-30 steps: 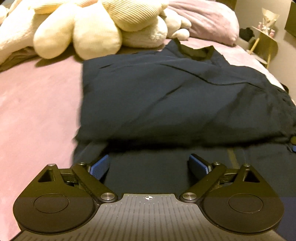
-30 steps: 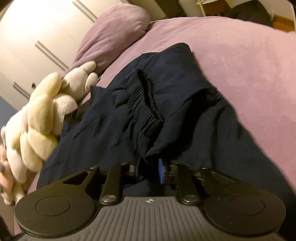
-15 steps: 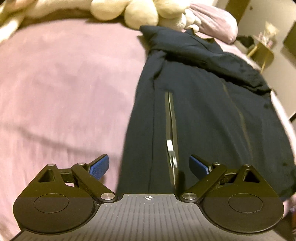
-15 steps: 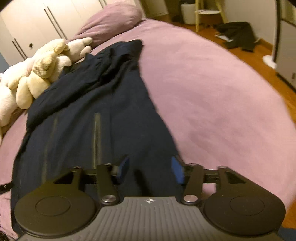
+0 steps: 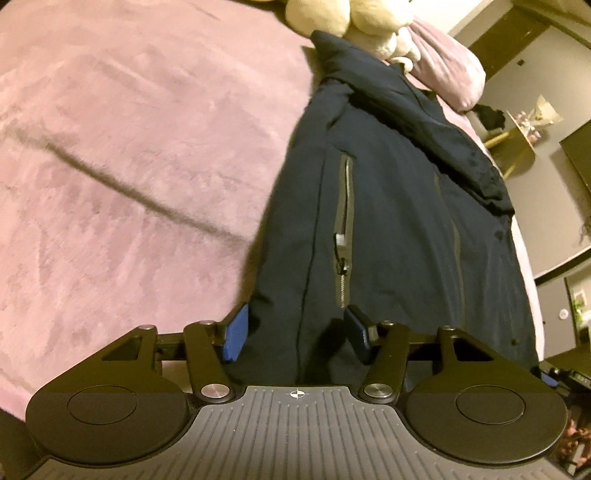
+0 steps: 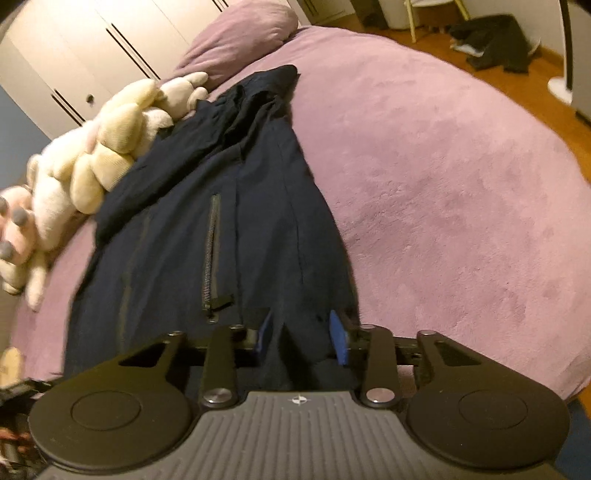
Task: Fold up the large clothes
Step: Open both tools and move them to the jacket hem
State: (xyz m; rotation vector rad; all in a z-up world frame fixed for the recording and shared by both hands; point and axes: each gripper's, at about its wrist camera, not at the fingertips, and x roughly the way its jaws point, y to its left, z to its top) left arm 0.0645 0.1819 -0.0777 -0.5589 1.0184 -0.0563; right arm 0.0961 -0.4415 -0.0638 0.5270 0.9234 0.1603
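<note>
Saw L gripper [image 5: 297,334] closing on near hem of dark jacket [image 5: 388,206], L corner of hem between blue pads, looked gripped. Jacket lay lengthwise on pink bed cover [image 5: 129,147], collar end far, by plush toys [image 5: 354,18]. L view only: zip pull on pocket zipper [image 5: 341,240], side table w/ trinkets far R. R gripper [image 6: 300,341] closing too, R hem corner bunched between pads, gripped. R view only: wardrobe doors [image 6: 74,62], wood floor w/ dark clothes heap [image 6: 491,40].
</note>
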